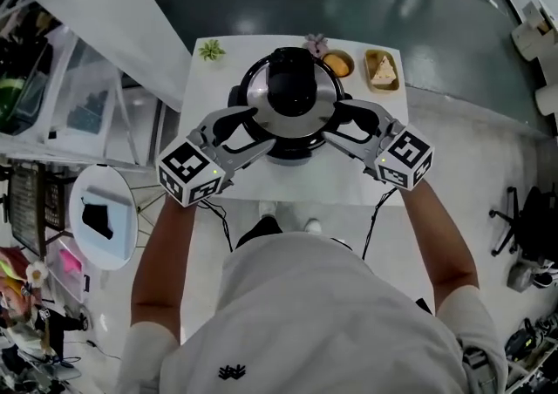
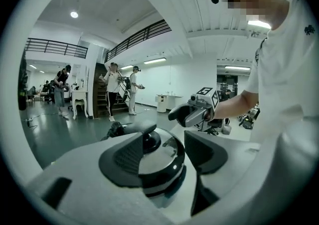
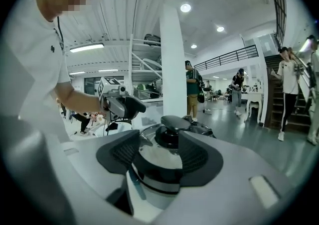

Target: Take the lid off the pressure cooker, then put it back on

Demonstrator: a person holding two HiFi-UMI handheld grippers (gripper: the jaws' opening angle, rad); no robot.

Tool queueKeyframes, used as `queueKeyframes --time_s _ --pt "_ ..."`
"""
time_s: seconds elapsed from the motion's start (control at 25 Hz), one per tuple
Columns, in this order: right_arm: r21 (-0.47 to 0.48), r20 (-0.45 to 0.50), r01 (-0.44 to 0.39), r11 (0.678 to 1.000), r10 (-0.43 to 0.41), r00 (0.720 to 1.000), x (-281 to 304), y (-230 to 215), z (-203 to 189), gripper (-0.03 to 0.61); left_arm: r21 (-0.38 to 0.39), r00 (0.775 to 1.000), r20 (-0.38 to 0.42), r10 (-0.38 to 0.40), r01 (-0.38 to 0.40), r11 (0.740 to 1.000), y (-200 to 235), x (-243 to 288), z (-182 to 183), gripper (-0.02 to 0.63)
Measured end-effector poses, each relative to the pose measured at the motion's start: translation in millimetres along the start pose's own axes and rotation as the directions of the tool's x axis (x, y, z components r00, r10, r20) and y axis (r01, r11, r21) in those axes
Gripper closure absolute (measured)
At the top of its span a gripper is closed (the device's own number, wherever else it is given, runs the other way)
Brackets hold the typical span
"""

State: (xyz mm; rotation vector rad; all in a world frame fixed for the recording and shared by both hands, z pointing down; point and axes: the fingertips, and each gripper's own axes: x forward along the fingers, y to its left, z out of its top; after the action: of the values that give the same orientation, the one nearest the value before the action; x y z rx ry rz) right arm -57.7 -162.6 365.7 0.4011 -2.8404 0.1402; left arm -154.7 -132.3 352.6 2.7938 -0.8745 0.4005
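Observation:
The pressure cooker point(image 1: 292, 135) stands on a small white table point(image 1: 349, 181), with its shiny lid point(image 1: 301, 109) and black top handle point(image 1: 290, 78) on it. My left gripper point(image 1: 257, 129) reaches in at the cooker's left side and my right gripper point(image 1: 336, 125) at its right side. In the left gripper view the jaws of my left gripper point(image 2: 172, 152) stand apart, the lid point(image 2: 162, 162) showing between them with a gap at the right pad. In the right gripper view my right gripper point(image 3: 159, 157) straddles the lid point(image 3: 154, 149) below its knob point(image 3: 172, 124); neither gripper visibly presses on it.
At the table's far edge sit a small green plant point(image 1: 210, 50), a flower point(image 1: 316, 42), a bowl of something orange point(image 1: 338, 63) and a wooden tray with food point(image 1: 382, 70). A round white stand point(image 1: 103, 216) is at the left. Several people stand in the hall behind.

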Motion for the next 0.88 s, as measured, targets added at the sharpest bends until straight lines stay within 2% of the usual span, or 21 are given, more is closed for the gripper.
queueKeyframes --time_s 0.44,0.88 --pt "-0.001 -0.061 0.0 1.0 0.0 0.998 56 -53 6 0.265 0.042 0.989 -0.05 -0.14 0.142 0.989 65 41 4 0.322" --pt "-0.044 -0.115 -0.086 0.995 0.08 0.99 83 -52 3 0.265 0.084 0.957 -0.136 -0.257 0.269 0.959 67 71 -8 0.319"
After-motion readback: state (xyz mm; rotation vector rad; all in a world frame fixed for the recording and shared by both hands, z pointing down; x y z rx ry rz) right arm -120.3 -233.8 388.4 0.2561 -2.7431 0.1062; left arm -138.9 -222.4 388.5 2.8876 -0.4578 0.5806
